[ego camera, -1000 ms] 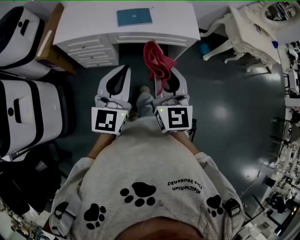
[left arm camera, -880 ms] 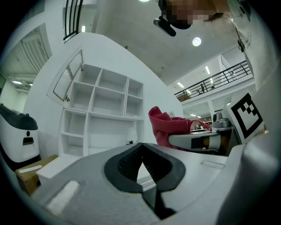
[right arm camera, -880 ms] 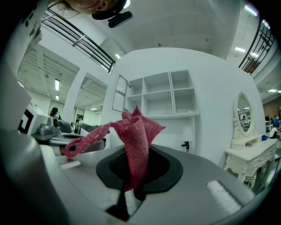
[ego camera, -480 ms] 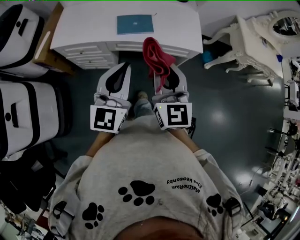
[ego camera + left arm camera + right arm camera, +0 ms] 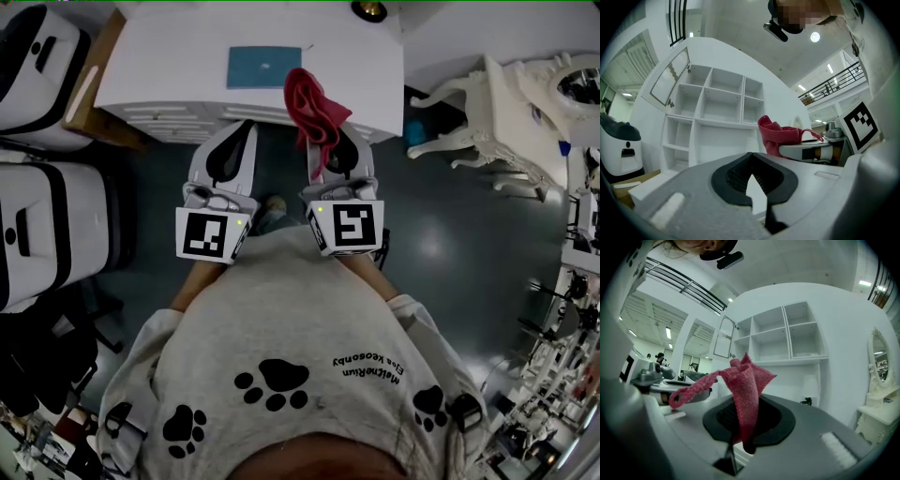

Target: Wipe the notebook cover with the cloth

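Note:
A teal notebook (image 5: pixel 263 67) lies flat on the white desk (image 5: pixel 169 66) at the top of the head view. My right gripper (image 5: pixel 329 150) is shut on a red cloth (image 5: pixel 314 108), which stands up from its jaws over the desk's front edge, just right of the notebook. In the right gripper view the cloth (image 5: pixel 745 380) is pinched between the dark pads of that gripper (image 5: pixel 746 401). My left gripper (image 5: pixel 242 131) is shut on nothing, below the notebook at the desk's front. The left gripper view shows its own jaws (image 5: pixel 750 157) closed and the cloth (image 5: pixel 778 138) to the right.
Desk drawers (image 5: pixel 178 112) face me. White-and-black cases (image 5: pixel 47 225) and a cardboard box (image 5: pixel 89 84) stand at the left. Ornate white furniture (image 5: pixel 506 103) is at the right. A small dark object (image 5: pixel 368 9) sits at the desk's back. A white shelf unit (image 5: pixel 717 122) stands behind.
The person has stepped closer to the desk. Both grippers have moved forward, and the cloth now reaches over the desk's front edge beside the notebook.

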`<state>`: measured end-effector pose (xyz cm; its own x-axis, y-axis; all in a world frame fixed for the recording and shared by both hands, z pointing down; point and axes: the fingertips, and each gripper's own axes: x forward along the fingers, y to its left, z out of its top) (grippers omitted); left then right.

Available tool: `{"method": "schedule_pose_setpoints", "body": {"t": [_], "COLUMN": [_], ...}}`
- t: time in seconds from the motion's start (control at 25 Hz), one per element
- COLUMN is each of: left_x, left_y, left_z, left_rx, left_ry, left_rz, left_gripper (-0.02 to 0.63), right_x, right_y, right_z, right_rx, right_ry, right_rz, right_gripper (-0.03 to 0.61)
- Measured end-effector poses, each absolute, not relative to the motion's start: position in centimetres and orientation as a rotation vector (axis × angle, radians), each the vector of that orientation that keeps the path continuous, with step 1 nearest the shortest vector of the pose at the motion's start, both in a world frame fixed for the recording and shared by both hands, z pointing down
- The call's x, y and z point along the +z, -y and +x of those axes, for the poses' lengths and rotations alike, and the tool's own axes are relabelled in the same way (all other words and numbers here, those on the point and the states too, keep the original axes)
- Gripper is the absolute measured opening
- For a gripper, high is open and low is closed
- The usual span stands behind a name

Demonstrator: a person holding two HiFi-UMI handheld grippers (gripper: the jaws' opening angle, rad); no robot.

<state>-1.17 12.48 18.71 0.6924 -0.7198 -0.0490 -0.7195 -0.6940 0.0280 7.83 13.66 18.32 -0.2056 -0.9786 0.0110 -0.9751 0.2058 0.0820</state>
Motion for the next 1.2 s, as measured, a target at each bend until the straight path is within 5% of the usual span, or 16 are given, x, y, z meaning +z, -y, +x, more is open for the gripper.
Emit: {"method": "schedule_pose_setpoints", "body": {"t": [1.2], "left_x": [20.2], "left_y": [-4.4], "left_z": [-1.8], "left_rx": [-0.031], "left_ry": [1.316], "left_rz": [2.834], "left_gripper": [-0.008], "right_x": [19.7], "right_y": [-5.3], "right_z": [9.0], "right_rx": [-0.059], "right_ry": [2.423], "right_rz": [1.920], "right_gripper": [0.048]}}
